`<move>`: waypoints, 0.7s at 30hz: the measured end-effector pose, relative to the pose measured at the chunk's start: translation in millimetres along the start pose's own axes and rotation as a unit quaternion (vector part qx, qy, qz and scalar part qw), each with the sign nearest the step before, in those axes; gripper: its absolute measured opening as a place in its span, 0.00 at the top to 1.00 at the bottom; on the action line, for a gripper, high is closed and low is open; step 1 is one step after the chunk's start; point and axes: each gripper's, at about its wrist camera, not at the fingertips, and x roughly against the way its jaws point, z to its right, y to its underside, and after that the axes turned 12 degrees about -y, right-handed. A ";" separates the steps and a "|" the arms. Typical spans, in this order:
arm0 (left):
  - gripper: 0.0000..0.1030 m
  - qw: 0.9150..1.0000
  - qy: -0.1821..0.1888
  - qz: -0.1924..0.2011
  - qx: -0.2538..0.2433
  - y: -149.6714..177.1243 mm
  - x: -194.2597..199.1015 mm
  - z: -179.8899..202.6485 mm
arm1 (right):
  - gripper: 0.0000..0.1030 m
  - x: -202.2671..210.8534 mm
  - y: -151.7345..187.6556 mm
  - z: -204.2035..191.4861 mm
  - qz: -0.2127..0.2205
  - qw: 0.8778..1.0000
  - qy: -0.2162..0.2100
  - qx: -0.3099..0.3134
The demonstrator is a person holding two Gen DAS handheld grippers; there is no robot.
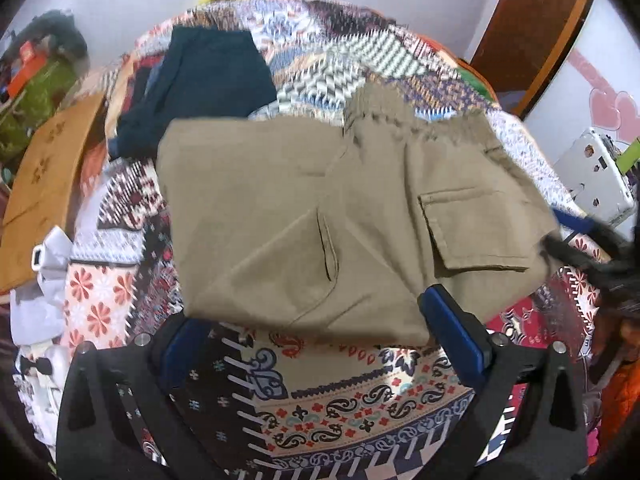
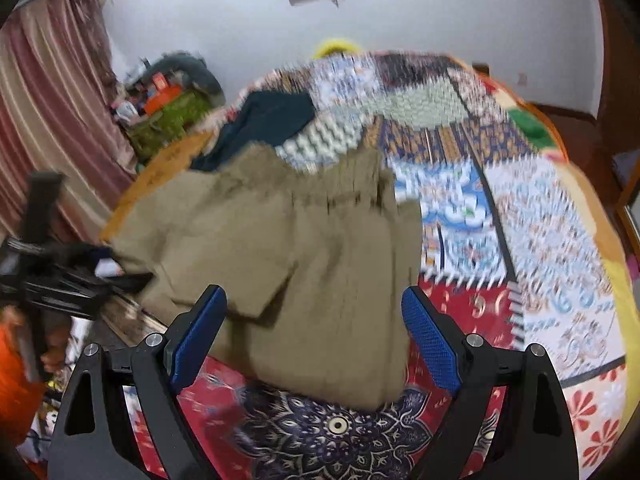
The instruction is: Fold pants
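- One pair of khaki pants (image 1: 320, 220) is seen, folded into a compact bundle and lying on the patchwork quilt (image 1: 352, 412) of a bed, roughly at its middle.
- On the bundle, two pockets are counted in the left wrist view: one flapped cargo pocket (image 1: 472, 228) and one slanted slit pocket; the gathered elastic waistband (image 1: 404, 118) lies at the far edge.
- The left hand-held gripper (image 1: 316, 328) is held with its jaws spread wide just at the near edge of the pants; one blue pad (image 1: 456, 336) overlaps the hem, but nothing is pinched.
- The right hand-held gripper (image 2: 316, 332) is likewise spread wide, its two blue pads (image 2: 430, 344) flanking the near end of the pants (image 2: 288, 264) without gripping them.
- One dark teal garment (image 1: 200, 88) is laid just beyond the pants, touching their far corner.
- No brand, label or legible writing can be made out anywhere; the right wrist view is blurred.
- One white cloth item (image 1: 44, 276) with a small black bow is seen at the bed's left edge, beside an orange-brown patterned sheet (image 1: 44, 184).
- One white device (image 1: 596, 180) is seen at the right of the bed.
- The room is enclosed by a pale wall (image 2: 440, 12); one striped pink curtain (image 2: 52, 112), one wooden door frame (image 1: 532, 28) and a heap of clutter (image 2: 168, 96) in the corner are visible.
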 end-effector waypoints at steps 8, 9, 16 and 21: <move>0.00 0.993 -0.108 0.040 0.017 -6.4 -0.2 -42.6 | 0.15 -12.4 11.3 12.1 -0.018 1.000 -0.004 -0.008; 0.00 0.990 -0.139 0.031 0.008 -3.3 -9.7 -47.1 | 0.15 -12.3 12.2 11.9 -0.018 1.000 -0.004 -0.007; 0.00 0.984 -0.175 0.004 0.025 20.1 -21.1 -87.4 | 0.15 -8.9 16.3 10.7 -0.016 1.000 -0.005 -0.011; 0.00 0.986 -0.162 0.033 0.022 11.6 3.3 -89.5 | 0.16 2.8 9.8 12.1 -0.005 1.000 0.001 -0.018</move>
